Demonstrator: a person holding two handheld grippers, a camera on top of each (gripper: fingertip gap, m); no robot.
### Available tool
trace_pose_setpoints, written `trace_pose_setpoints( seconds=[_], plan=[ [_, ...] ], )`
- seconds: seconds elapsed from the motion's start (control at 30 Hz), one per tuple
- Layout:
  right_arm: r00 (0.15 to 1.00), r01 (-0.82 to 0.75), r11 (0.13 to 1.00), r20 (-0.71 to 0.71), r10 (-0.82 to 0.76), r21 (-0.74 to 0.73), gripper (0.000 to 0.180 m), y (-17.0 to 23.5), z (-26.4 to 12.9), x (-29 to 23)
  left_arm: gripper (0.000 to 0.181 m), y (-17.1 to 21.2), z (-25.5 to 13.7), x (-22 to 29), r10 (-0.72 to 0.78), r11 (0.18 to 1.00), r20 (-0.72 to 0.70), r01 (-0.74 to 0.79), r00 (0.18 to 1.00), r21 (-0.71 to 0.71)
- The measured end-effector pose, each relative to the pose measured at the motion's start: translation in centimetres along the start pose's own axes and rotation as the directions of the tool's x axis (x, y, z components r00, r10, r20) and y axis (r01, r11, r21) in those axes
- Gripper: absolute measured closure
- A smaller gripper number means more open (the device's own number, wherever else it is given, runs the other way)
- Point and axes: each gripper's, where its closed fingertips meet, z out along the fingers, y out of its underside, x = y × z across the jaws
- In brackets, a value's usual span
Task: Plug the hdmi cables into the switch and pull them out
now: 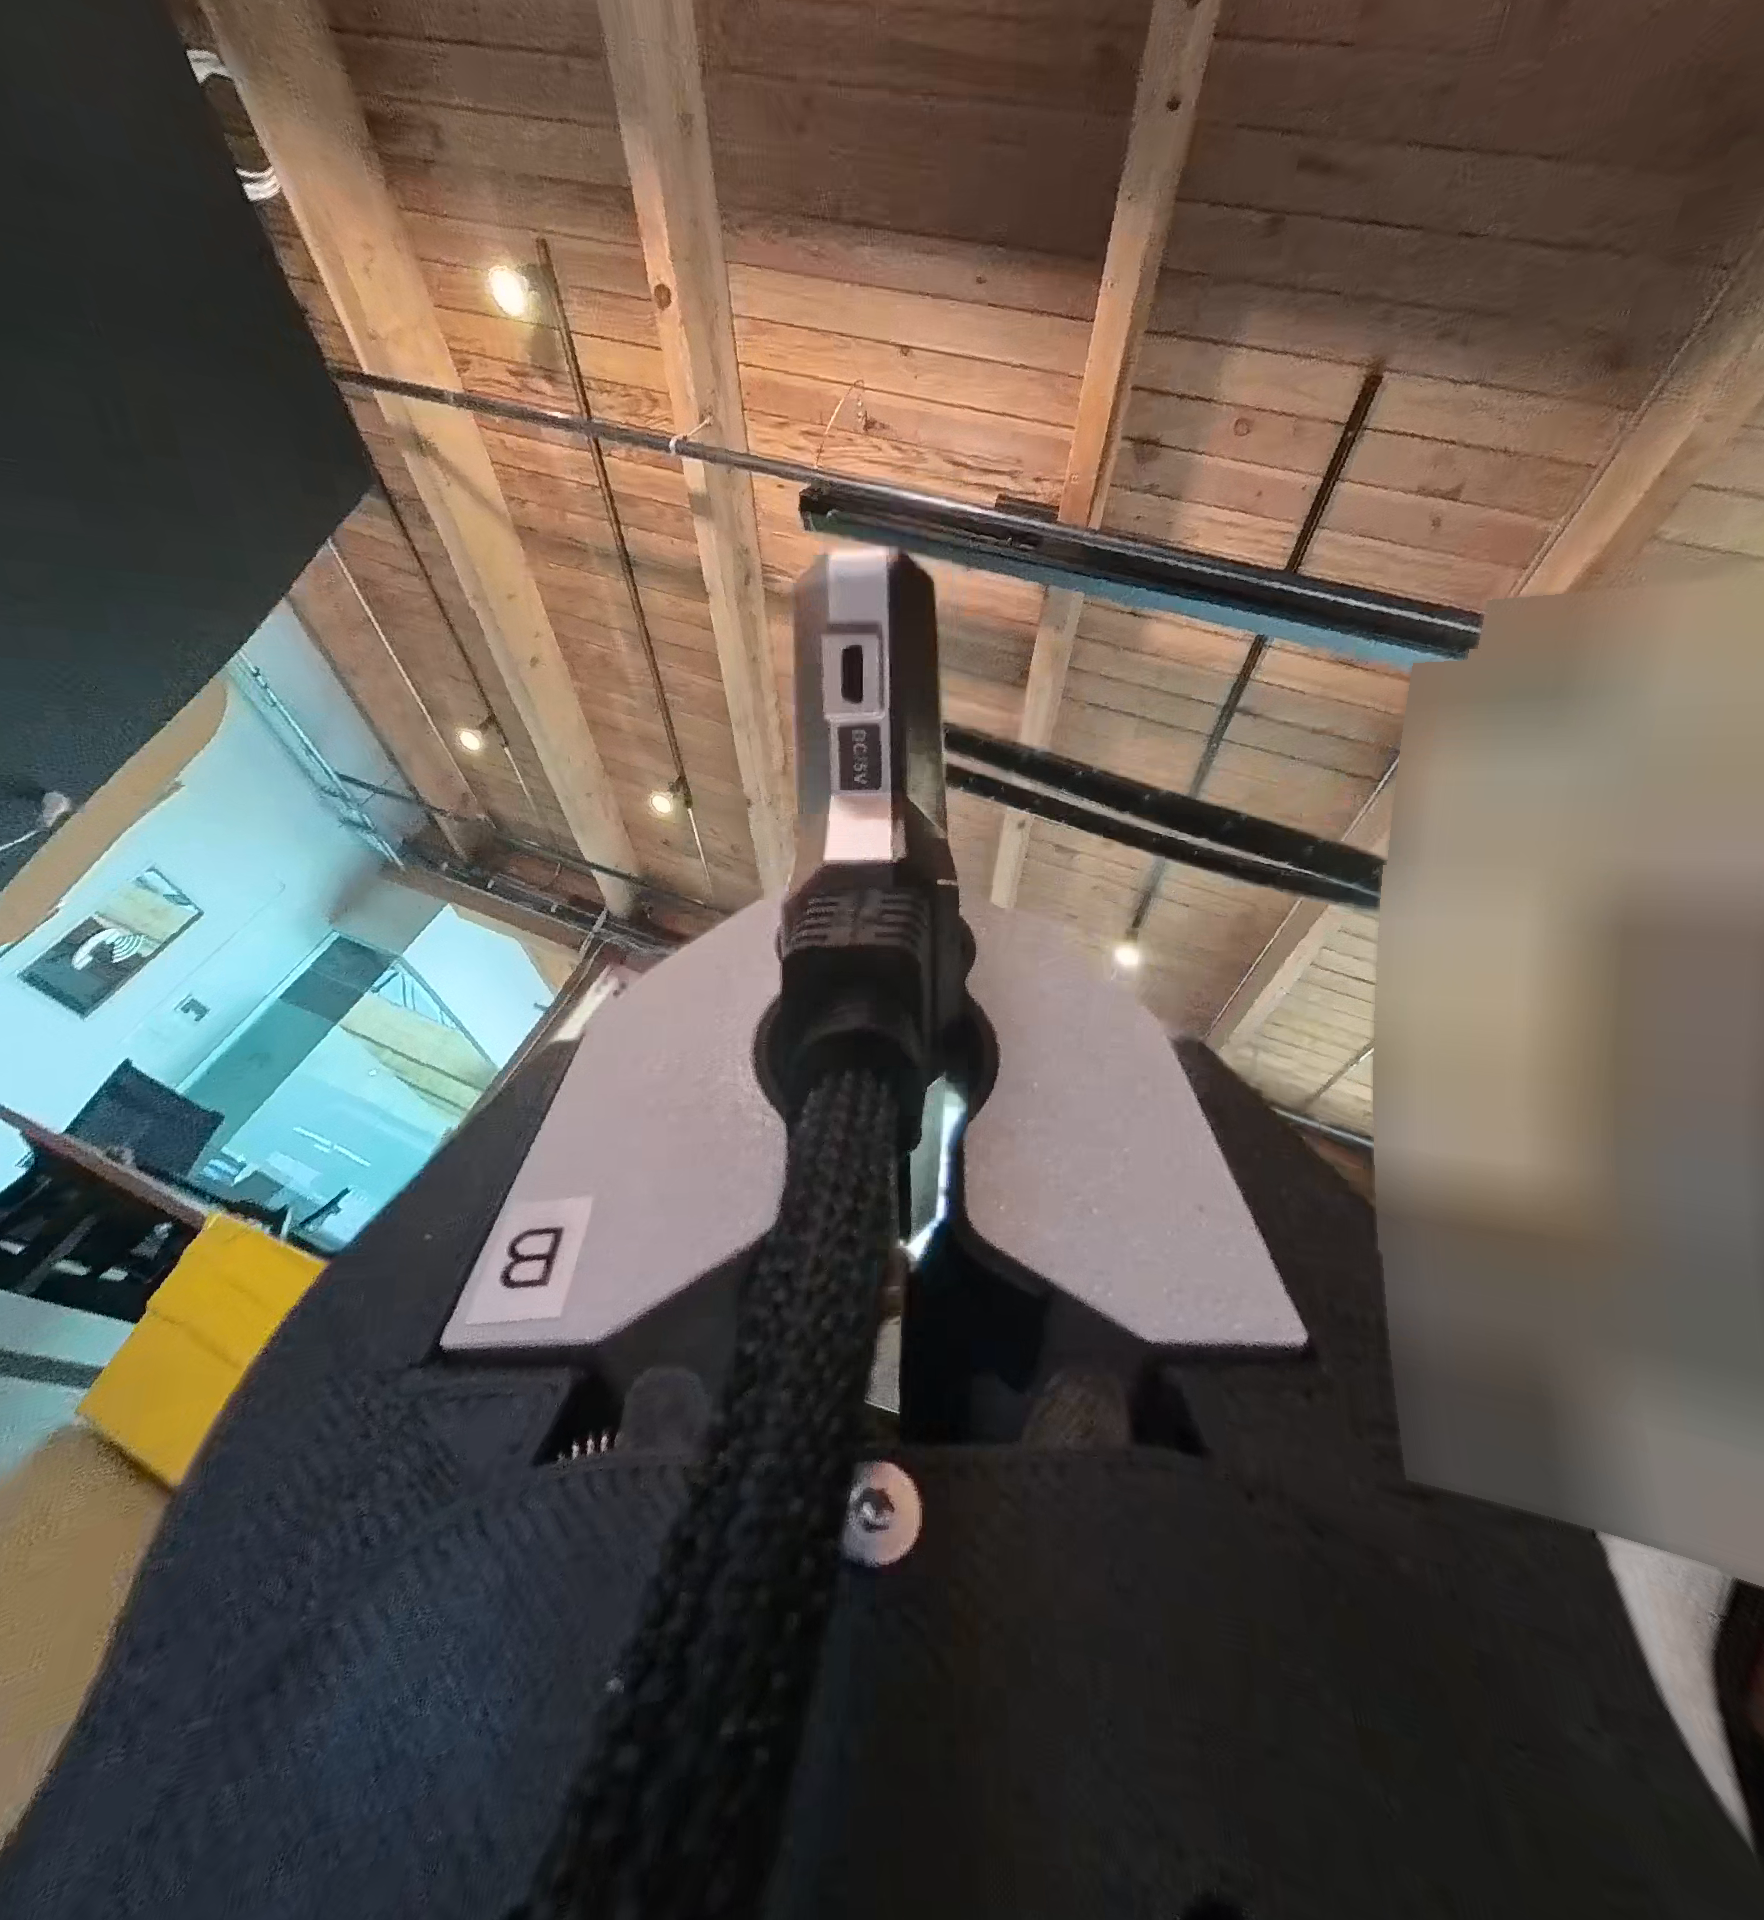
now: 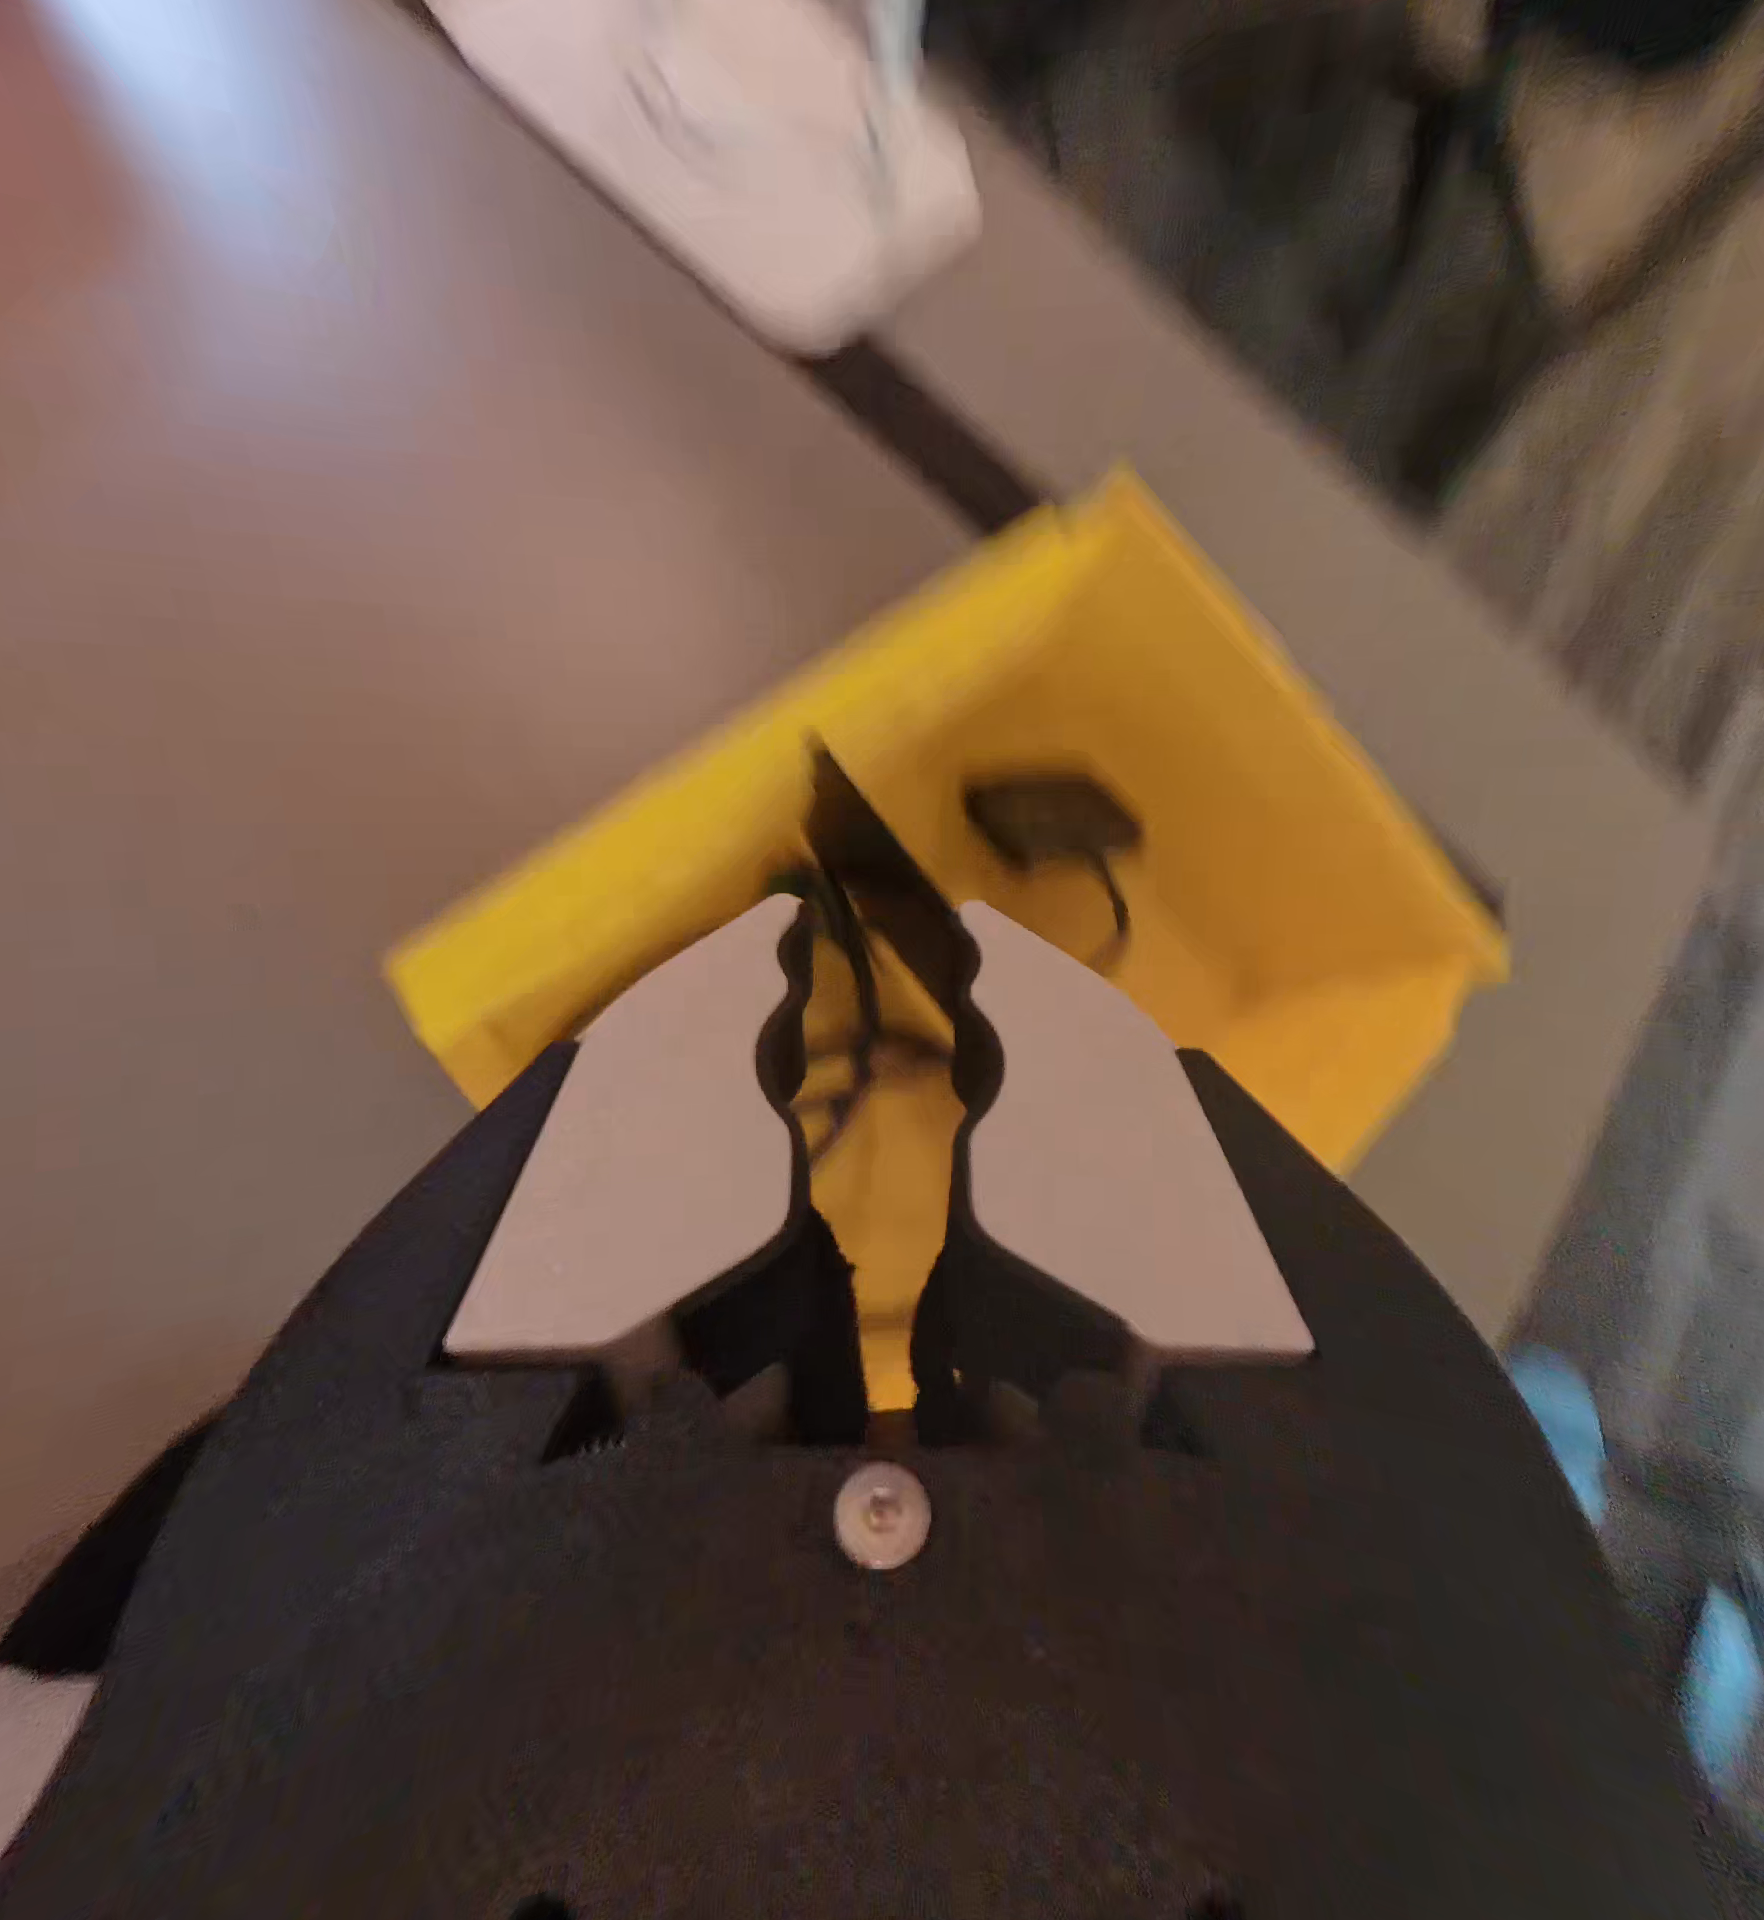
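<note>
In the left wrist view my left gripper (image 1: 862,935) points up at the ceiling and is shut on the black plug (image 1: 852,925) of a braided HDMI cable (image 1: 784,1299). The plug sits in the end of the silver and black switch (image 1: 862,717), which stands up beyond the fingertips. The cable runs back over the gripper body. In the blurred right wrist view my right gripper (image 2: 878,914) is a little open and empty. It hangs over a yellow bin (image 2: 1221,727) that holds a black plug (image 2: 1054,821) and thin black cable.
The yellow bin also shows at the lower left of the left wrist view (image 1: 203,1340). It sits on a brownish table (image 2: 234,623). A white object (image 2: 753,156) lies at the table's far edge. Wooden ceiling beams (image 1: 691,312) fill the space above the left gripper.
</note>
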Motion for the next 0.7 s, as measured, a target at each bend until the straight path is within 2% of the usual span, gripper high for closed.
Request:
trace_pose_setpoints(
  seconds=[0.07,0.13,0.2,0.27,0.33,0.43,0.53,0.7],
  plan=[
    [0.99,0.075,0.952,0.089,-0.106,0.295,0.152,-5.1,-2.7,-3.3,0.159,1.0,0.2,-0.4,0.029,0.998,0.037,-0.026,0.999,-0.061],
    [0.965,0.079,0.827,0.165,-0.203,0.557,0.147,-9.6,-6.6,-7.0,0.156,2.2,0.4,-0.9,0.083,0.987,0.075,-0.072,0.994,-0.142],
    [0.919,0.056,0.677,0.226,-0.322,0.734,0.14,-12.5,-10.3,-11.2,0.159,3.6,0.6,-1.2,0.16,0.961,0.097,-0.133,0.982,-0.244],
    [0.844,0.05,0.568,0.27,-0.464,0.822,0.134,-13.7,-12.9,-15.8,0.159,5.2,0.6,-1.5,0.275,0.908,0.099,-0.224,0.956,-0.354],
    [0.781,0.098,0.512,0.252,-0.571,0.853,0.134,-14.1,-13.8,-19.5,0.158,6.8,0.5,-1.9,0.407,0.825,0.079,-0.329,0.91,-0.461],
    [0.664,0.256,0.478,0.208,-0.719,0.84,0.136,-13.0,-12.6,-24.7,0.158,8.4,0.2,-2.1,0.516,0.719,0.024,-0.417,0.856,-0.556],
    [0.547,0.408,0.544,0.281,-0.789,0.733,0.138,-10.9,-8.8,-28.1,0.154,9.4,0.1,-1.7,0.546,0.663,-0.04,-0.461,0.837,-0.59],
    [0.41,0.558,0.639,0.494,-0.767,0.529,0.144,-6.9,-3.0,-29.5,0.159,11.3,-0.2,-0.7,0.547,0.582,-0.165,-0.515,0.821,-0.63]
  ],
)
